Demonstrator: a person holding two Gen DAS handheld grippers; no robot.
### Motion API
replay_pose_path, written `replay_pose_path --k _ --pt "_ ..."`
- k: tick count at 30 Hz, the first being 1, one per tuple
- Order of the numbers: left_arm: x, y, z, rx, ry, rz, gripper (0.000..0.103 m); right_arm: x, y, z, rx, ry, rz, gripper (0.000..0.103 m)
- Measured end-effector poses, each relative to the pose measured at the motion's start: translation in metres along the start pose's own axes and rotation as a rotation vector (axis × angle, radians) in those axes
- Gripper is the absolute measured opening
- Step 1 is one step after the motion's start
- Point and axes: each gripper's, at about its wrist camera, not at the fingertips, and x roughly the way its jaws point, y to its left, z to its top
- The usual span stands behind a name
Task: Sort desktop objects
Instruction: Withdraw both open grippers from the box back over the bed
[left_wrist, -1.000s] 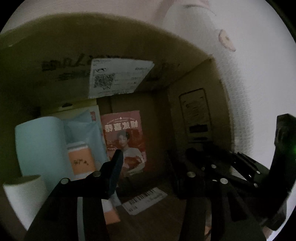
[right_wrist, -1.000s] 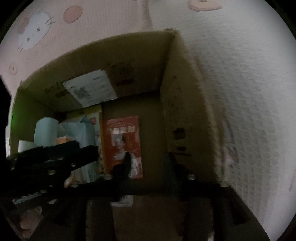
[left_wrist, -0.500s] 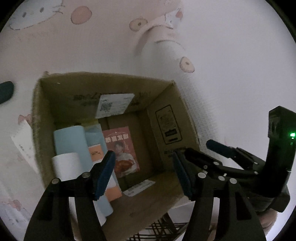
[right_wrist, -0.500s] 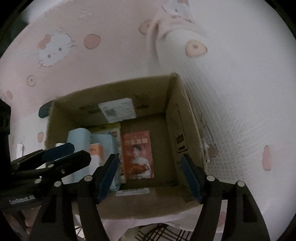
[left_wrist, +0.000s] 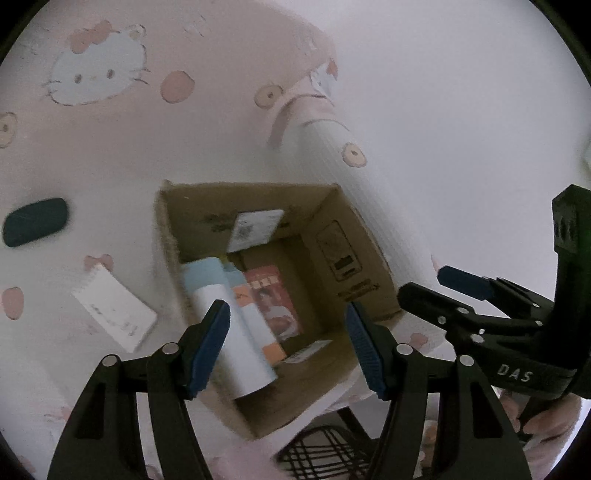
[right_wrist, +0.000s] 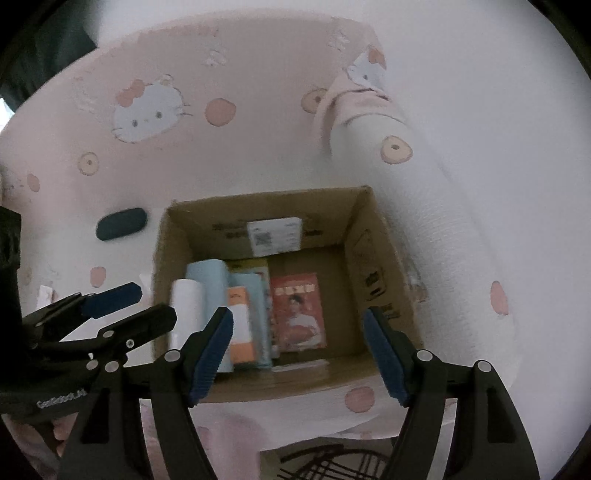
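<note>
While both grippers' jaws gape empty — the right's opening — the corrugated cardboard box (right_wrist: 258, 206) holds cylindrical rolls (right_wrist: 186, 306).

"DAS" on right gripper (left_wrist: 458, 291), QR-code label (right_wrist: 274, 236) inside cardboard box (right_wrist: 373, 236)

A pink cartoon-cat tablecloth (right_wrist: 258, 122) covers the table across the frame's upper half; white textured wall (right_wrist: 498, 129) fills the right; a black wire rack (right_wrist: 332, 465) shows at bottom centre.
</note>
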Motion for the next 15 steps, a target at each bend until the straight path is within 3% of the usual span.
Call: replay_pose_path --k 11,15 --pt "-0.04 0.06 -0.02 0.003 -0.056 0.032 0.069 0.001 0.062 -0.007 -0.084 -0.018 0.054 0.072" --pt "-0.052 0.084 -0.031 0.056 -0.087 0.095 0.069 0.009 0.092 -0.008 -0.12 -0.032 0.112 0.072"
